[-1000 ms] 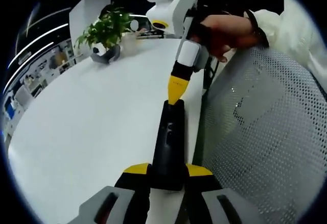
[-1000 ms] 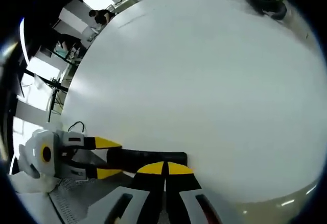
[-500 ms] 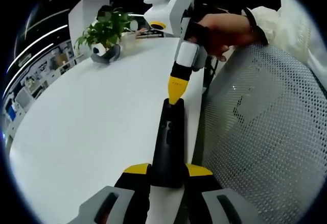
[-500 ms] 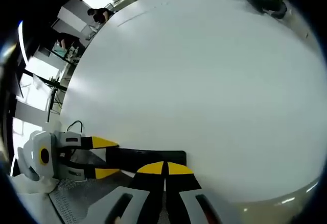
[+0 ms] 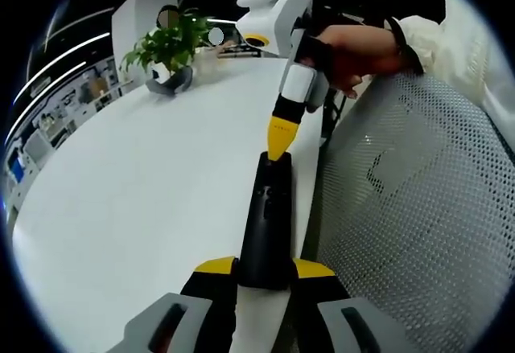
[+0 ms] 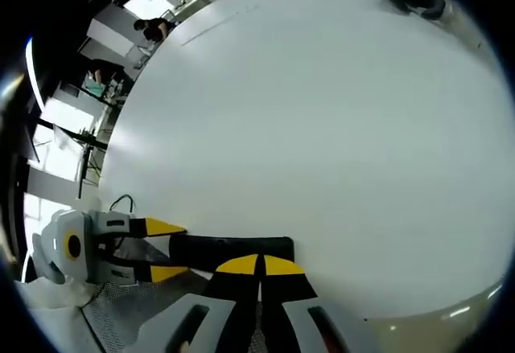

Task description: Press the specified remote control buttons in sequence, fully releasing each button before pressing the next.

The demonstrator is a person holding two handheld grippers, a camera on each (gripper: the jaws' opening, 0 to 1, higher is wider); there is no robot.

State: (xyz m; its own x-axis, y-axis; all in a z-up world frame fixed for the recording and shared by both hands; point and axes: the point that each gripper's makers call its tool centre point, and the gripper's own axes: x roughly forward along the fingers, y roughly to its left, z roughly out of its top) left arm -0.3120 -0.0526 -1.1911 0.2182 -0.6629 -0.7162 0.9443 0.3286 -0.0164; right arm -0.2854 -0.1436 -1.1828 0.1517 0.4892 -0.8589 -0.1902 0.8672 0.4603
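In the left gripper view, a potted plant (image 5: 167,51) stands on the far part of the white table (image 5: 145,200), well apart from the black remote control (image 5: 266,226), which lies near the table's edge beside a white mesh chair back (image 5: 410,232). The left gripper (image 5: 264,268) has its yellow-tipped jaws clamped on the near end of the remote, one jaw on each side. At the remote's far end the right gripper (image 5: 278,150) comes down from a person's hand (image 5: 354,47), its yellow tips pressed together and touching the top face of the remote. In the right gripper view, the left gripper (image 6: 170,249) grips the remote (image 6: 229,248) from the side nearest the table's edge, while the right gripper (image 6: 259,266), jaws closed with no gap between them, rests its tips on the remote's end; the table (image 6: 322,144) spreads away beyond the remote.
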